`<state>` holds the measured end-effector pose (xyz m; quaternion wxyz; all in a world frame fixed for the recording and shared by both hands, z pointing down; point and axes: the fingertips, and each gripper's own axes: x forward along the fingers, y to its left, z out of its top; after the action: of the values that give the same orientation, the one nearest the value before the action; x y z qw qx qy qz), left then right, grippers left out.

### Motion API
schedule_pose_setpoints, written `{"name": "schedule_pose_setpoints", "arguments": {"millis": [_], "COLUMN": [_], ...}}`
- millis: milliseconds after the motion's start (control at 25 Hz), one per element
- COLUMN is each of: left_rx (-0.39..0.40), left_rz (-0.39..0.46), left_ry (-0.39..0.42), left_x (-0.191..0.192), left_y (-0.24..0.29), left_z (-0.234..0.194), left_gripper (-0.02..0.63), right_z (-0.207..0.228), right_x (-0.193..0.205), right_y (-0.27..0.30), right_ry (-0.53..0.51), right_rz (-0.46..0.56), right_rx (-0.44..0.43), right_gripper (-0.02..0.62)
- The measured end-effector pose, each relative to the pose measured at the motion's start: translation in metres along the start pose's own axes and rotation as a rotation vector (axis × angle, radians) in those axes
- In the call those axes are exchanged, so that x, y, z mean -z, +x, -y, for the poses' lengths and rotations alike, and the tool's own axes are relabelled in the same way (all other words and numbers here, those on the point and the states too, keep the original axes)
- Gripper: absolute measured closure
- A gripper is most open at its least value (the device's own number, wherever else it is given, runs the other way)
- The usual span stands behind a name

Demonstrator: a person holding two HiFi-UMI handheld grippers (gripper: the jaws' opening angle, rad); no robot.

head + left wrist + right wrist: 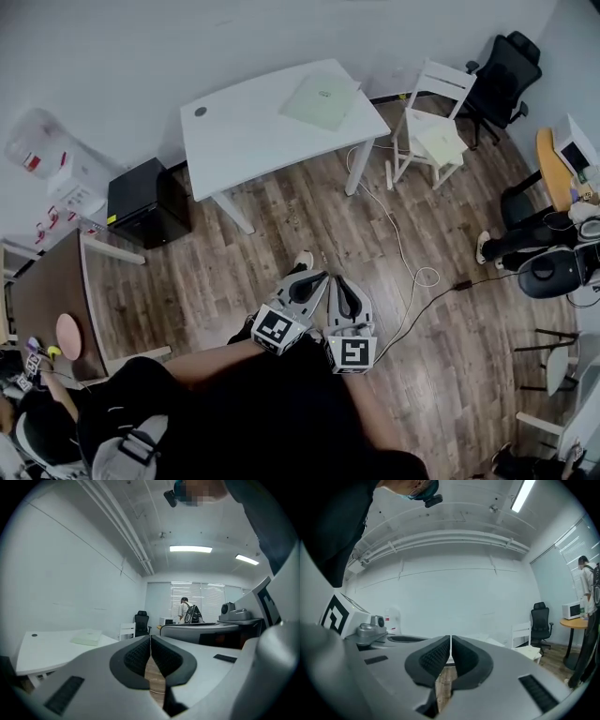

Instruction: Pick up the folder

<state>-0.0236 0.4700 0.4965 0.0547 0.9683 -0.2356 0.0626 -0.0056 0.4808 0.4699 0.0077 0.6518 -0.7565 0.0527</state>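
Wood floor (281, 234) fills most of the head view. A white table (234, 141) stands across it, against the far wall. A black cabinet (145, 202) sits just beside the table's left end, and a white chair (431, 127) stands near its right end.

Left gripper (317, 278): held low in front of the person, over bare floor and well apart from the table. Its jaws are pressed together with nothing between them (only floorboards show past the pads in the left gripper view).

Right gripper (339, 281): just beside the left one and pointing the same way. Its jaws are closed too and it is empty.

Folder (321, 101): pale green, lying flat on the right end of the table top, near the corner by the white chair. Neither gripper touches it. In the left gripper view it shows far off, left of the jaws.
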Motion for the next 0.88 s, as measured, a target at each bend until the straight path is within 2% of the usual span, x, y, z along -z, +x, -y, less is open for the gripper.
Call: {"name": "schedule_pose_setpoints", "arguments": {"millis": [160, 360, 600, 760, 880], "left_rx": [0.046, 0.08, 0.056, 0.029, 0.058], "left_rz": [-0.013, -0.011, 0.006, 0.014, 0.001], "left_ry": [-0.025, -0.072, -0.128, -0.178, -0.19], "left_x": [0.005, 0.0, -0.002, -0.013, -0.024], "left_y": [0.036, 0.081, 0.149, 0.185, 0.203], "left_z": [-0.008, -0.039, -0.126, -0.183, -0.218], "left_gripper": [0.588, 0.588, 0.588, 0.588, 0.588], "right_z": [0.029, 0.062, 0.096, 0.115, 0.128], "right_x": [0.004, 0.016, 0.016, 0.008, -0.003], "right_y": [0.019, 0.067, 0.162, 0.228, 0.279], "right_ry": [-0.018, -0.005, -0.087, -0.039, 0.006], "right_rz": [-0.057, -0.068, -0.156, -0.183, -0.166], "right_rx": [0.056, 0.05, 0.027, 0.014, 0.013], "right_gripper": [0.561, 0.56, 0.56, 0.56, 0.56]}}
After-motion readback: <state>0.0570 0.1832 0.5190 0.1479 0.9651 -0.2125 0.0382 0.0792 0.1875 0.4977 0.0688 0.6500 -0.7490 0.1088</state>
